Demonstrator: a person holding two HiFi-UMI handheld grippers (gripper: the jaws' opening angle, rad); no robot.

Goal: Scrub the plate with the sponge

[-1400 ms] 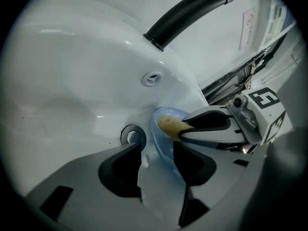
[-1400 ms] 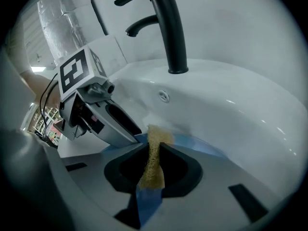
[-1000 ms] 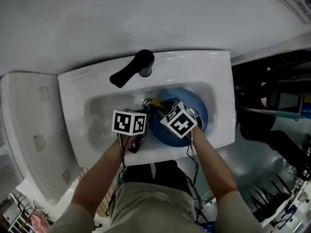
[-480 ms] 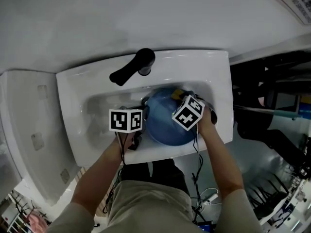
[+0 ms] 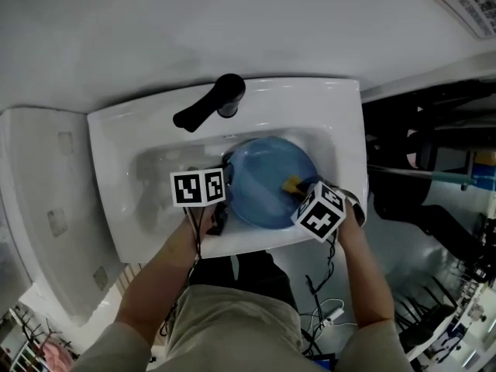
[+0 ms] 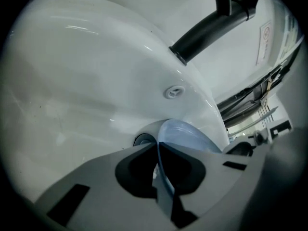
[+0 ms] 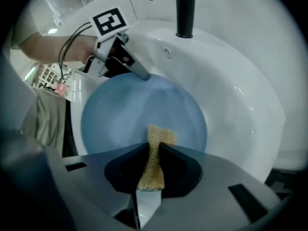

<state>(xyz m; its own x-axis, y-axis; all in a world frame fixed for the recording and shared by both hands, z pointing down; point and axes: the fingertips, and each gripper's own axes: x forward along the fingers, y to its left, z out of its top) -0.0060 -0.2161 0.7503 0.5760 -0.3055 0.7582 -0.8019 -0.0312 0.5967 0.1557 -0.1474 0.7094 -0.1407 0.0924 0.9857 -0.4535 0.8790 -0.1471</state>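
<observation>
Two grips: left gripper (image 6: 158, 146) jaws, just closing, on blue plate (image 5: 263, 178); right gripper (image 7: 155, 146) on pinched tan sponge (image 7: 153, 168).

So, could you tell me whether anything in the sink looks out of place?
Nothing stands out. The blue plate sits in the sink, its rim in the left claw, whose jaws have just been closing on it; the right claw pinches the yellow sponge above it.

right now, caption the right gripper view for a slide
Right gripper pinches the sponge over the plate in the sink.
</observation>
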